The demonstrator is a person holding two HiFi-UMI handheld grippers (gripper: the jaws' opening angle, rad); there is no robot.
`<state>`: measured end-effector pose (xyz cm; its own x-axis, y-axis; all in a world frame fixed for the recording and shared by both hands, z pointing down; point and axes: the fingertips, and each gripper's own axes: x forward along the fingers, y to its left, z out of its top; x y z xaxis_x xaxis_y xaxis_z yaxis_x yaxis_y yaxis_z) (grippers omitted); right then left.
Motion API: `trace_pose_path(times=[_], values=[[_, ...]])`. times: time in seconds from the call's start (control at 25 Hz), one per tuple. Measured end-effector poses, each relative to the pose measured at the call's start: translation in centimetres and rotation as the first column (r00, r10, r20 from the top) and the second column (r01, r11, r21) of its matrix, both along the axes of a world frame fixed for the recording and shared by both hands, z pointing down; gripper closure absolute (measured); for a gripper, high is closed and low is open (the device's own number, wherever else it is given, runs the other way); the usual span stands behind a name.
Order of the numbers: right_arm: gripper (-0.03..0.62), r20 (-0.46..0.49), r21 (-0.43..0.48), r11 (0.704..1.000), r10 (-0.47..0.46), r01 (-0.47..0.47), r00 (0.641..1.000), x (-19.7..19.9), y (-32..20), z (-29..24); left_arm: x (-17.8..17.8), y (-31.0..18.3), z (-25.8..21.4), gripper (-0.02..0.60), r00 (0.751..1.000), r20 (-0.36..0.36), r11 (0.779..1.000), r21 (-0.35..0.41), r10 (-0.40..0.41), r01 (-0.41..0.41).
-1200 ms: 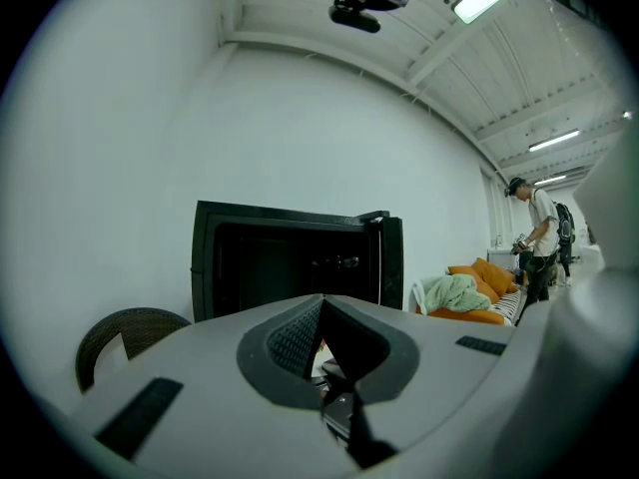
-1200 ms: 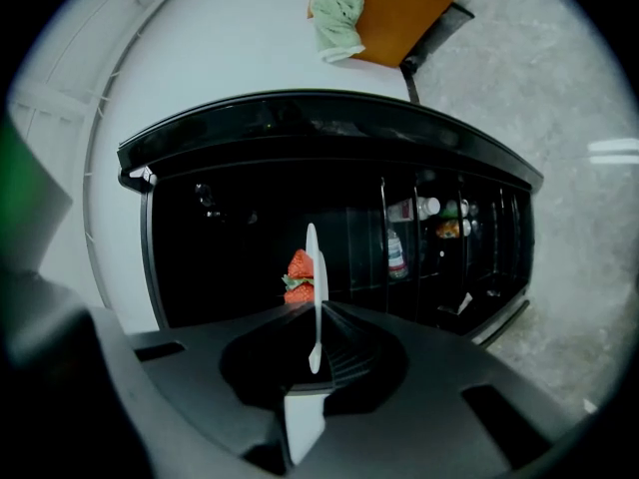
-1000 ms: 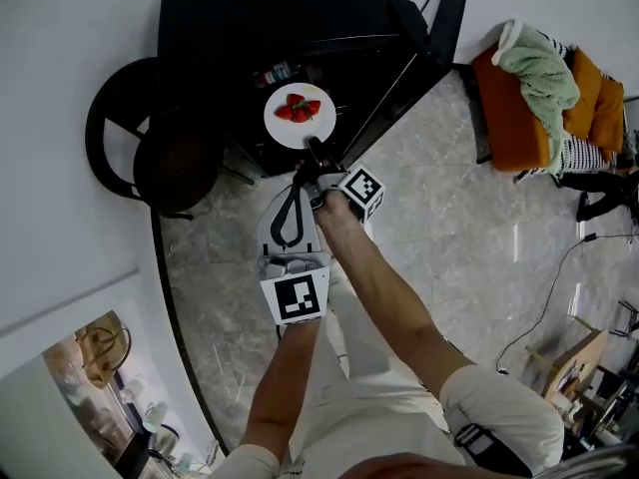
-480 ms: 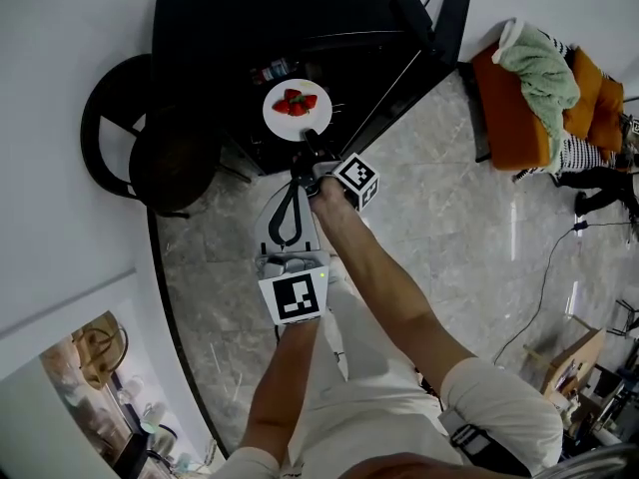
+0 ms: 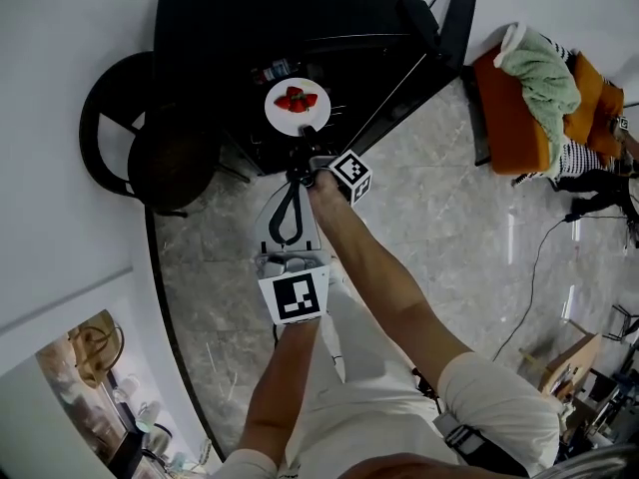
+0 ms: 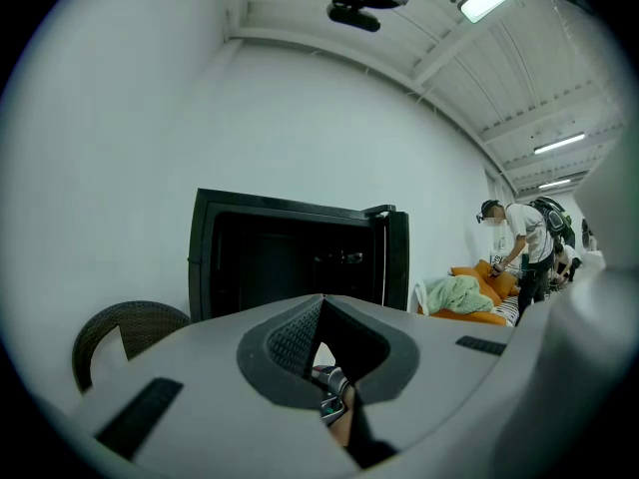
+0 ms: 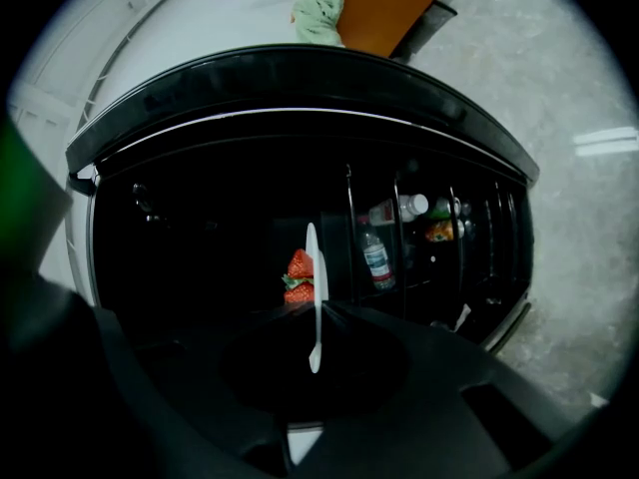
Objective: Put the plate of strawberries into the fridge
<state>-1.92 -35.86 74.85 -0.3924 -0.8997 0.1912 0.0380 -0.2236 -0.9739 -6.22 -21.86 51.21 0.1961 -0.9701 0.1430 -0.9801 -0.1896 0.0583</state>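
Reaching toward the open fridge [image 5: 215,28], the right gripper [image 5: 307,136] is clenched on the near rim of the plate [image 5: 300,124]. In the right gripper view that rim stands as a thin white edge pinched between the jaws. The strawberries [image 5: 297,99] sit heaped at the plate's middle, none spilled.

In the head view the plate hangs at 12 o'clock from the right gripper, over the dark mouth of the fridge. The door [image 5: 429,38] is swung out at 2 o'clock from the plate. Bottles [image 5: 275,71] lie at 11 o'clock from it.

The left gripper [image 5: 297,175] waits at 6 o'clock from the right one, close to the person. Its jaws are closed tip to tip on nothing.

Done so far, by my reading: the door is open, the plate is lifted and carried to the fridge, and the fruit is intact. Left to do:
- push the plate deeper in
- set it flat on a shelf
- release the rim and draw the gripper out

The dark interior hides whether the plate's underside touches a shelf yet. I judge the task well past halfway, with the set-down not yet done.
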Motion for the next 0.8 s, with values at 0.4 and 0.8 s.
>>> trace_pose_path(times=[0.4, 0.8], values=[[0.569, -0.083, -0.018, 0.999, -0.03, 0.029, 0.996, 0.3, -1.3, 1.9, 0.4, -0.1, 0.8, 0.581, 1.0, 0.0, 1.0, -0.009, 0.012, -0.012], [0.569, -0.091, -0.034, 0.999, -0.037, 0.035, 0.995, 0.1, -2.3, 3.5, 0.0, -0.7, 1.5, 0.58, 1.0, 0.015, 1.0, -0.021, 0.007, -0.006]])
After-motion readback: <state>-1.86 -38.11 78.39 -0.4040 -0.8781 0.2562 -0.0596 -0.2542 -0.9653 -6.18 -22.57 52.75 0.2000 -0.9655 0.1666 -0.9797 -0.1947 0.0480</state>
